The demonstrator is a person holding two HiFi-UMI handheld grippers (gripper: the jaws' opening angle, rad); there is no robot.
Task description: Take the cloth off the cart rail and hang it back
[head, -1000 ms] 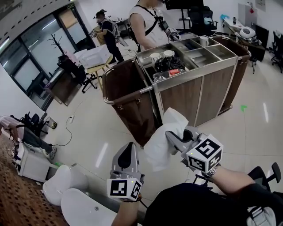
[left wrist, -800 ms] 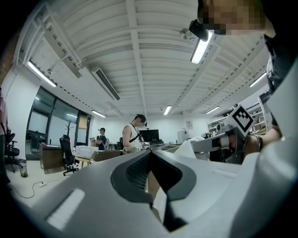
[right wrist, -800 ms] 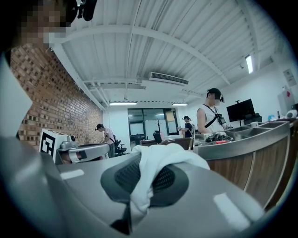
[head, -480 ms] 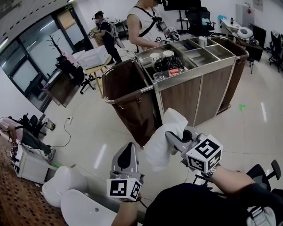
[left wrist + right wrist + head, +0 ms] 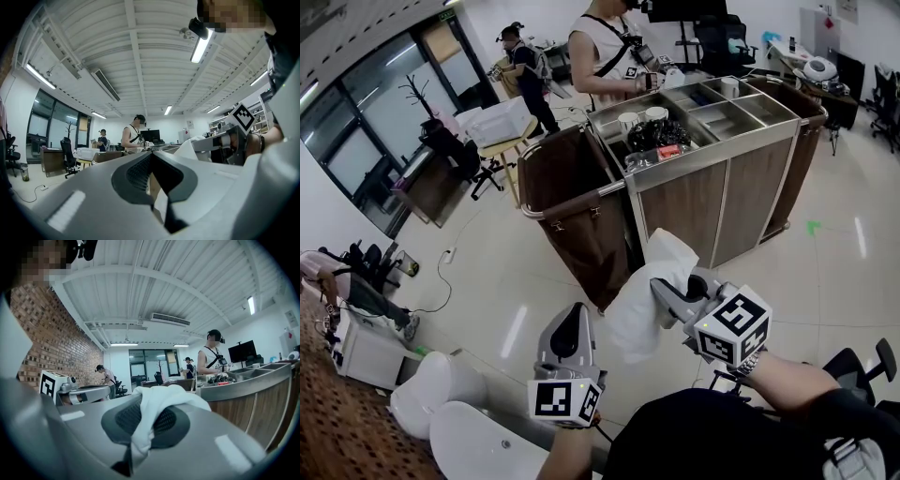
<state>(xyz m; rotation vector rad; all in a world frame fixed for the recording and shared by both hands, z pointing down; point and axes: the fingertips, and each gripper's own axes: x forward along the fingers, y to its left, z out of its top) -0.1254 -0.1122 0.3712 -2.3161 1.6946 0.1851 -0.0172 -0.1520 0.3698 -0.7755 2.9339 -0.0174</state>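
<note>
- Two grippers were in use. The right gripper (image 5: 664,291) was clamped on the white cloth (image 5: 636,314), with a fold bunched between its pads and the remainder hanging below. The left gripper (image 5: 570,323) had its jaws drawn together on nothing.
- The cloth was off the cart rail (image 5: 572,202), held in the air near the operator's body and well apart from the cart (image 5: 741,187). Removal was therefore judged complete, and re-hanging was the step in hand.
- The next move called for carrying the cloth forward and over the rail, draping it so that fabric fell on both sides, and only then releasing the clamp. The left gripper would probably have had to open to spread a free edge.
- Edges to respect:
  - The rail curved as a chrome bar round the top of the brown bag (image 5: 581,234).
  - The cart's steel top edge (image 5: 712,155) sat just beside the rail, with loaded trays behind it.
- Open room:
  - Bare floor (image 5: 502,272) lay between the operator and the cart.
  - A person (image 5: 605,47) stood at the cart's far side.
  - An office chair (image 5: 862,367) stood near the operator's right.
</note>
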